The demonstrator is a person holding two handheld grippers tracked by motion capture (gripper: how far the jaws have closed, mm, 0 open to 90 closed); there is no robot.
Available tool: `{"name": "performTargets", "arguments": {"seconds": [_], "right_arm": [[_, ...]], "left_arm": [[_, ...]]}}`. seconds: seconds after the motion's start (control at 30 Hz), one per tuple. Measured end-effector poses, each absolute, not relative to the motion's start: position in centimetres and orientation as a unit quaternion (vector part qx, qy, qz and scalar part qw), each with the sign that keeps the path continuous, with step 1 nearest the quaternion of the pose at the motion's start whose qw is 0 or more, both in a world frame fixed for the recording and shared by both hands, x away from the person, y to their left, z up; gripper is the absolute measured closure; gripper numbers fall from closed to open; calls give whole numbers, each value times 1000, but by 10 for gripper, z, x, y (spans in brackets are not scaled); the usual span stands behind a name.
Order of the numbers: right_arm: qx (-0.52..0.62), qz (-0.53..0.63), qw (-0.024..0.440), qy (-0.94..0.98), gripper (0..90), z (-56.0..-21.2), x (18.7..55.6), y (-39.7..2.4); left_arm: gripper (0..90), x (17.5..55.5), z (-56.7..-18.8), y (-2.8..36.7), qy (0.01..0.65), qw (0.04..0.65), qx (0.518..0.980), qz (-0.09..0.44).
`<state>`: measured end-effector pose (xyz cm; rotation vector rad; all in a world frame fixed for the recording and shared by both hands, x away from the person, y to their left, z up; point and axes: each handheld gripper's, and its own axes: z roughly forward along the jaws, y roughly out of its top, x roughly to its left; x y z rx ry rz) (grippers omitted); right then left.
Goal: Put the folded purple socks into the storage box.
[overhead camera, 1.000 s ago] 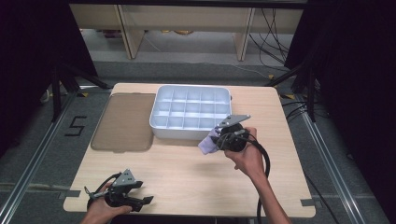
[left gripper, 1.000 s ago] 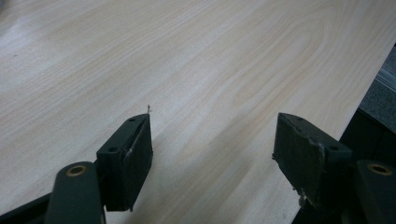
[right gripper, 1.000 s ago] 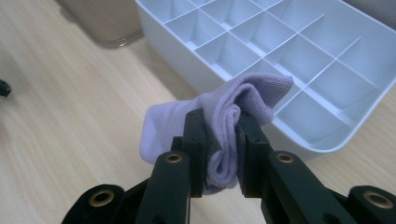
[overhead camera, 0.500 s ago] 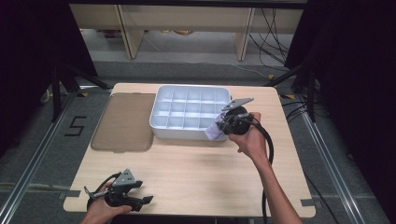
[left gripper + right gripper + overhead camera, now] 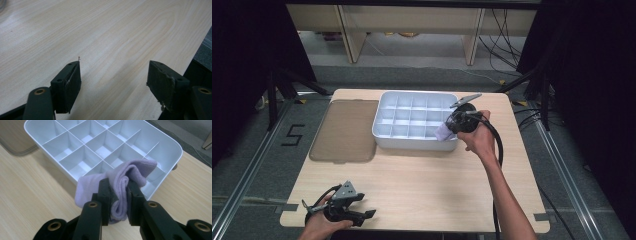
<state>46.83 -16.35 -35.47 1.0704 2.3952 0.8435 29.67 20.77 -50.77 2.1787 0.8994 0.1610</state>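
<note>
Left tongs (image 5: 113, 80) spread wide, over bare wooden table (image 5: 105, 32)

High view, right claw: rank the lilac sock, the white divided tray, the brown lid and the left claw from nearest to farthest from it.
1. Lilac sock: clamped in the right claw itself.
2. White divided tray: directly beneath and beside the claw, at its near right corner.
3. Brown lid: flat on the table beyond the tray's left side.
4. Left claw: at the table's near left edge, open.
</note>
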Motion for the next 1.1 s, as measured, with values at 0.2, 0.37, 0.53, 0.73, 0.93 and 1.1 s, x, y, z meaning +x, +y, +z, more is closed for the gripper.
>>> {"name": "performTargets", "arguments": {"seconds": [0.2,0.37,0.53,0.73,0.93,1.1], "right_arm": [[388,295,195,851,768,-358,477,-166],[389,288,200,852,768,-361,481,-168],[399,277,206,850,768,-364,488,-168],[405,268,207,849,768,-370,496,-165],[409,249,211,852,768,-373,504,-164],[411,240,209,854,768,-377,507,-163]], "left_arm": [[258,297,-508,208,352,380,853,64],[255,296,-508,208,353,381,852,67],[255,296,-508,207,355,380,851,73],[255,296,-508,207,349,385,852,69],[255,296,-508,207,344,379,856,71],[255,296,-508,207,351,383,852,68]]}}
